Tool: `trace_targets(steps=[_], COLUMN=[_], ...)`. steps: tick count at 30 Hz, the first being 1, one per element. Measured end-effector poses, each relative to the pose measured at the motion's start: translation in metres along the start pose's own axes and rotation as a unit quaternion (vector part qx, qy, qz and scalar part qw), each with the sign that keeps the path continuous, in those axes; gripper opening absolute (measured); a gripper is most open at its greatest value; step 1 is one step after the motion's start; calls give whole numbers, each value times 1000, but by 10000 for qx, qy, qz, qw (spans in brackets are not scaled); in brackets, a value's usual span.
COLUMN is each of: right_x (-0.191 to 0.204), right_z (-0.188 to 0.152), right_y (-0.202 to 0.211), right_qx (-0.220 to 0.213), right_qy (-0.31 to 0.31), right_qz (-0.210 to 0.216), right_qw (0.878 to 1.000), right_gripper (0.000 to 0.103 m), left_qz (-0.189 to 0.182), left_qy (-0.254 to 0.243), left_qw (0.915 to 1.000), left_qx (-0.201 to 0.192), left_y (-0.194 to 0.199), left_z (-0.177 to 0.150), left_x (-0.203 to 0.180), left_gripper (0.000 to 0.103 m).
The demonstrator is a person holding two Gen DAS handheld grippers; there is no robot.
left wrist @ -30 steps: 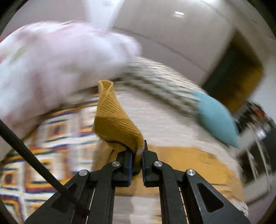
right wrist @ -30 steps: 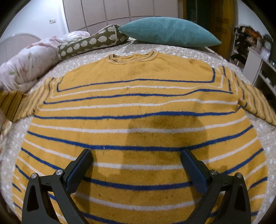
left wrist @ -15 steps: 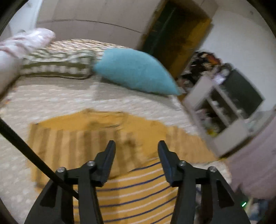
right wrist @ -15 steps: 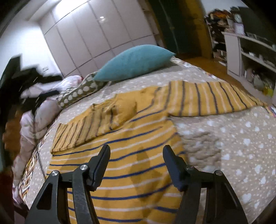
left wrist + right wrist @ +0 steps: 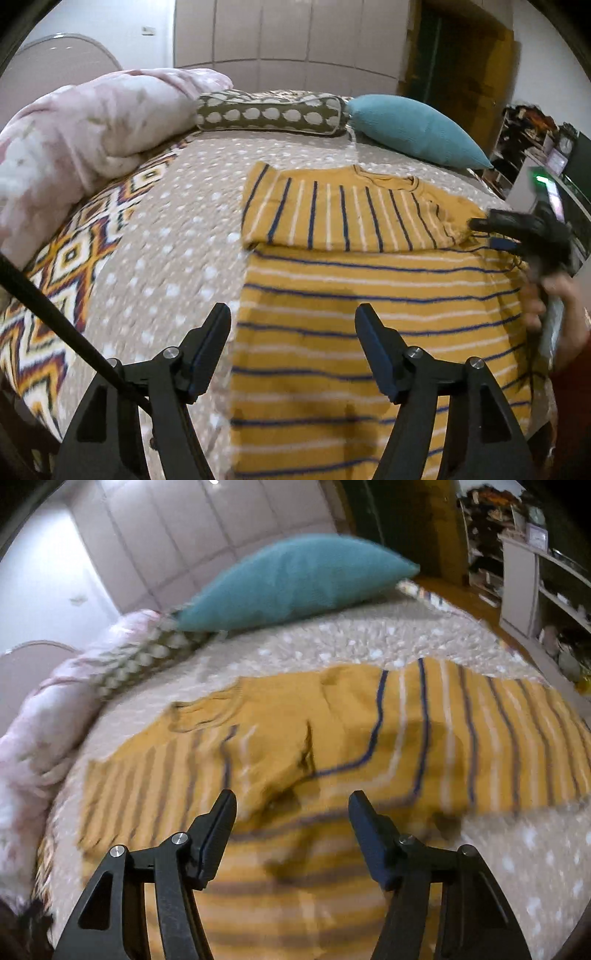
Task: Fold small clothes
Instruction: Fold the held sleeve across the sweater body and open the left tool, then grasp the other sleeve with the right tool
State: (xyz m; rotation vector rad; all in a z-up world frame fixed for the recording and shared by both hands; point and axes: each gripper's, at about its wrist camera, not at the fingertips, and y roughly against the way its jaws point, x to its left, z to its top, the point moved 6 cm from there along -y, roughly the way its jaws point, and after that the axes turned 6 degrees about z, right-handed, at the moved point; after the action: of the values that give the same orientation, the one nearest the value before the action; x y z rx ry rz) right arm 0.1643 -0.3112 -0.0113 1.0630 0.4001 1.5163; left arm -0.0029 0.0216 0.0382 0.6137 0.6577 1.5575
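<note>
A mustard sweater (image 5: 369, 288) with blue and white stripes lies flat on the dotted bedspread (image 5: 177, 229). Its left sleeve (image 5: 332, 218) is folded across the chest. My left gripper (image 5: 292, 310) hovers over the sweater's lower left edge, jaws opening, nothing between them. My right gripper (image 5: 292, 795) hangs above the sweater (image 5: 332, 731) near its right shoulder, jaws closing with nothing in them. The right sleeve (image 5: 498, 738) stretches out sideways. In the left wrist view the right gripper (image 5: 487, 233) shows blurred at the right edge, held by a hand (image 5: 561, 314).
A teal pillow (image 5: 413, 129), a spotted bolster (image 5: 269, 114) and a pink duvet (image 5: 92, 122) line the bed's head. A zigzag blanket (image 5: 66, 258) covers the left side. White shelves (image 5: 535, 572) stand beyond the bed's right edge. A black rod (image 5: 55, 314) crosses the left view.
The left gripper let go of the sleeve cuff, which now lies folded across the chest, and swung back low with its jaws apart. The right gripper's jaws narrowed as it moved toward the right shoulder.
</note>
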Motion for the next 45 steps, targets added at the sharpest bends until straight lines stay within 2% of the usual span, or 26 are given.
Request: trace_targets(steps=[1, 2, 3, 5, 7, 10, 11, 13, 14, 15, 16, 18, 19, 22, 23, 24, 25, 29, 33, 35, 36, 37, 41, 43, 45], right_x=[-1, -1, 1, 0, -8, -38, -47, -60, -72, -82, -94, -132, -150, -215, -228, -242, -248, -266, -284, -288, -290, -289, -250, -208, -151], right_z=[2, 2, 3, 6, 6, 1, -3, -10, -16, -19, -24, -38, -44, -64, -66, -66, -65, -40, -17, -6, 0, 3, 21, 36, 48], right_y=[-12, -21, -26, -15, 3, 16, 18, 28, 43, 54, 68, 100, 111, 141, 144, 146, 147, 143, 127, 124, 125, 126, 145, 151, 152], right_qx=[166, 310, 411, 297, 66, -171, -125, -133, -285, -422, -576, -837, -917, -1058, -1047, -1047, -1079, -1261, -1235, -1200, -1149, -1110, -1219, -1301, -1367], right_qy=[-117, -208, -230, -311, -421, -509, -569, -788, -922, -984, -1045, -1213, -1331, -1844, -1978, -2178, -2309, -2515, -2841, -2850, -2783, -2702, -1978, -1360, -719], right_qz=[85, 219, 343, 540, 609, -141, -225, 195, 341, 289, 187, -174, -362, -940, -918, -689, -564, -854, -803, -762, -834, -949, -1398, -1513, -1419], right_qw=[9998, 9991, 9983, 9976, 9972, 9985, 9981, 9966, 9947, 9938, 9927, 9889, 9862, 9726, 9703, 9679, 9653, 9558, 9474, 9479, 9500, 9517, 9625, 9704, 9778], right_gripper=[57, 32, 11, 7, 6, 6, 7, 9, 16, 17, 19, 40, 41, 41, 39, 33, 32, 34, 34, 32, 16, 8, 6, 6, 6], left_qz=[10, 41, 93, 258, 352, 365, 335, 276, 262, 257, 271, 298, 304, 247, 213, 186, 157, 91, -6, -64, -87, -108, -201, -231, -255], left_qy=[2, -35, -108, -318, -407, -353, -321, -303, -312, -324, -330, -330, -305, -262, -284, -315, -351, -419, -259, -113, -49, 7, 187, 231, 274], left_qw=[10000, 10000, 9999, 9991, 9985, 9987, 9988, 9988, 9988, 9988, 9989, 9989, 9990, 9991, 9990, 9988, 9987, 9987, 9995, 9998, 9999, 9999, 9996, 9994, 9992], left_qx=[-16, -39, -57, -66, -77, 87, 179, 279, 281, 245, 206, 159, 143, 229, 281, 323, 340, 268, 187, 147, 128, 111, -42, -120, -168], left_y=[2, 1, 1, 0, -7, -23, -28, -30, -29, -27, -25, -24, -24, -28, -28, -29, -28, -18, -7, -3, -1, 1, 11, 15, 19], left_z=[-4, -7, -9, -11, -10, -13, -16, -21, -24, -26, -27, -29, -30, -37, -39, -41, -43, -43, -38, -35, -34, -33, -31, -31, -31], left_x=[2, 2, 2, 1, 0, -3, -5, -7, -8, -9, -10, -11, -13, -19, -22, -26, -29, -36, -30, -24, -20, -17, -3, 4, 11], left_gripper=[69, 69, 69, 69, 69, 69, 69, 69, 69, 69, 69, 71, 71, 71, 71, 71, 71, 71, 71, 71, 71, 71, 71, 71, 71])
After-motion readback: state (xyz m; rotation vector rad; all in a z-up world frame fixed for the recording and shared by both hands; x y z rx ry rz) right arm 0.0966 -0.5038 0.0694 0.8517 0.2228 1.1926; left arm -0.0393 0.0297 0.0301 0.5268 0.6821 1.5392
